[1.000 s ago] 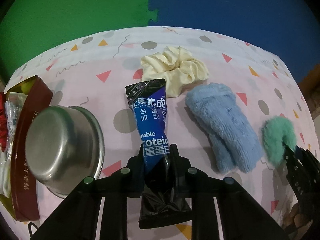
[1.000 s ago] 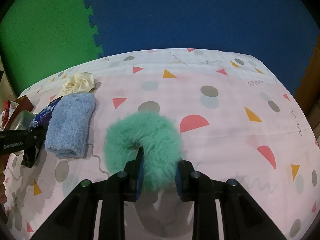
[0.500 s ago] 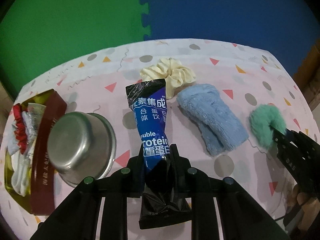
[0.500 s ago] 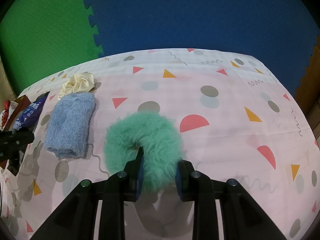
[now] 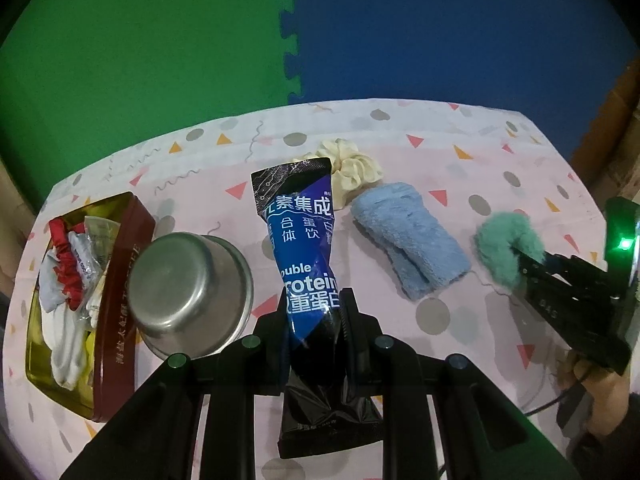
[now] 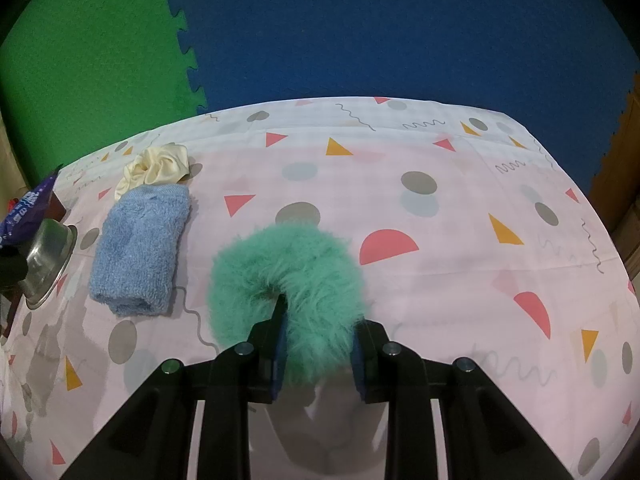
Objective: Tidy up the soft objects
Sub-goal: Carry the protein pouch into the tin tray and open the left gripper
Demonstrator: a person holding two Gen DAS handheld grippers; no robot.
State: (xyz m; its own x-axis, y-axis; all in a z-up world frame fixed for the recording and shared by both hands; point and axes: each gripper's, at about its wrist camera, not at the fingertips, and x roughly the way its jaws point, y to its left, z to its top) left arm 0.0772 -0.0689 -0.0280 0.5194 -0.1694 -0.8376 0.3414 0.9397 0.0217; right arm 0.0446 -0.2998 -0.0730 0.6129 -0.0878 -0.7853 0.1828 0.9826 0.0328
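Left wrist view, left tongs [image 5: 314, 316]: closed narrow on the lower part of the blue protein sachet [image 5: 300, 236], which is carried upright and clear of the tabletop [image 5: 460, 168], judged ready for transfer.
Left wrist view, likely destination: the red tin [image 5: 120, 304], left of the tongs, is already filled with a red scrunchie and white soft items.
Left wrist view, obstacle: an upturned steel bowl [image 5: 188, 288] stands between the tongs and the tin, touching its wall; it would have to be passed over.
Left wrist view, remaining items: a cream scrunchie [image 5: 352, 164] and a folded blue towel [image 5: 408, 240] lie ahead and to the right.
Right wrist view, right tongs [image 6: 318, 352]: pressed onto the green fluffy scrunchie [image 6: 288, 272], held low on the tabletop, apparently waiting its turn.
Right wrist view, surroundings: the towel lies to the left; bare cloth is seen to the right.
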